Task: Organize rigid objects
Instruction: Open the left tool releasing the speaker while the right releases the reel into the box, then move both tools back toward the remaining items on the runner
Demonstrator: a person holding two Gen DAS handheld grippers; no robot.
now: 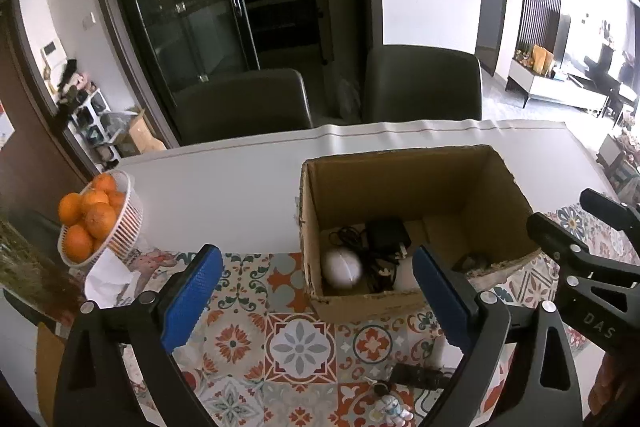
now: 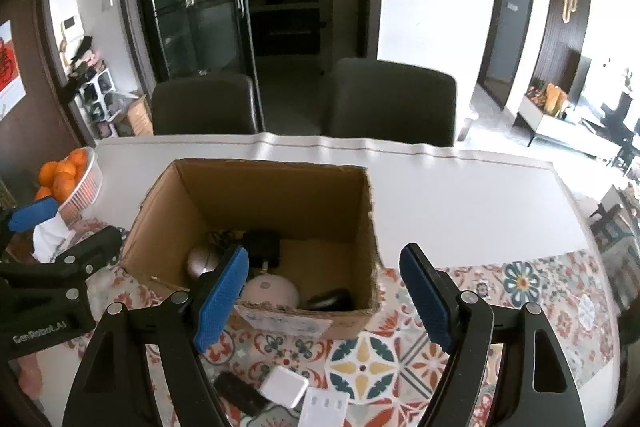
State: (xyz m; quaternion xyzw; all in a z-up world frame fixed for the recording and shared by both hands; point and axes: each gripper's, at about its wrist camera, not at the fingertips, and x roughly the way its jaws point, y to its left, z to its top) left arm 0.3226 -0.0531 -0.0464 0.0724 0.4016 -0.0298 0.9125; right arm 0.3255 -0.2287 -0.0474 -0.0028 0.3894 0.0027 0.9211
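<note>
Blue-padded left gripper (image 1: 316,291): black frame, jaws spread wide, nothing between them; held over the patterned tile-print mat (image 1: 298,343), short of the box.

Blue-padded right gripper (image 2: 324,295): black frame, jaws likewise spread wide and empty; its left finger overlaps the box's near wall in the right wrist view.

Loose items on mat, nearest the right gripper: white square plastic charger block (image 2: 285,391); black oblong device (image 2: 240,393) just beside it; white flat socket-like piece (image 2: 324,409) at the frame's lower edge.

Small white and blue figurine (image 1: 390,409): lying on the mat below the left gripper, beside a dark oblong item (image 1: 416,375).

Open brown cardboard box (image 1: 404,183): upright on the mat's far edge. Contents: white ball (image 1: 343,269), black power adapter with tangled cable (image 1: 386,235), pale pink round item (image 2: 270,291), black computer mouse (image 2: 330,300).

White ribbed basket of oranges (image 1: 128,223): left of box, well apart, with white crumpled tissue (image 1: 105,279) beside it.
</note>
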